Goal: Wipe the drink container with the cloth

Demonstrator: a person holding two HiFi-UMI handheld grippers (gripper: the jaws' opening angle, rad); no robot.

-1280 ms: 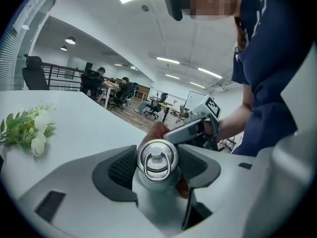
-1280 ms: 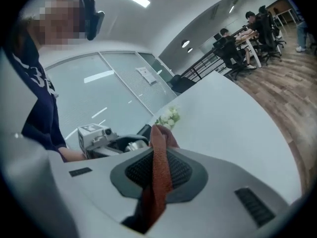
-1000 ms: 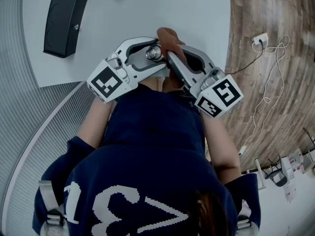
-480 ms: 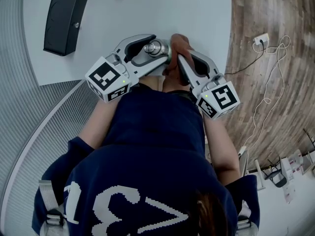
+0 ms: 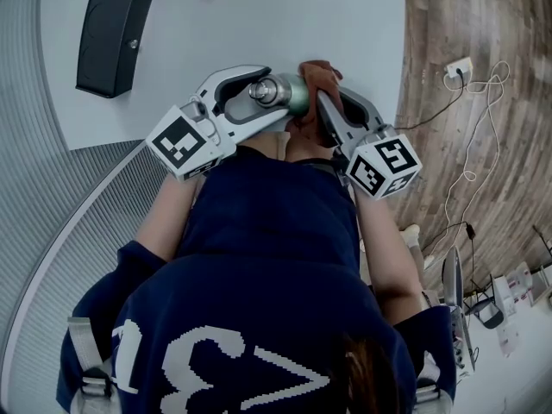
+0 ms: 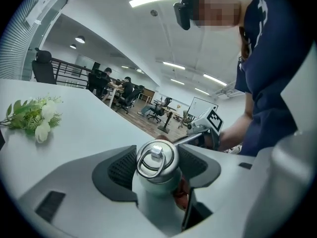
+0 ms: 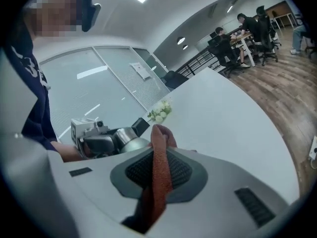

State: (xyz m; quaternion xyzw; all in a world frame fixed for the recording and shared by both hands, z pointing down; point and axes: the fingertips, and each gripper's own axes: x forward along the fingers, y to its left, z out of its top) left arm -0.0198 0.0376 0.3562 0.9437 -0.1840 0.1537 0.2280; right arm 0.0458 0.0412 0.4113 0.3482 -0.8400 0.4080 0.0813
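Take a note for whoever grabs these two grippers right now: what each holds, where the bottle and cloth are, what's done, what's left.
Left gripper: shut on the bottle, held in the air over the near edge of the table.
Right gripper: shut on the cloth, which sits against the bottle's side.
Done: both picked up and brought together.
Left: rub the cloth over the bottle; how much is already wiped cannot be told.
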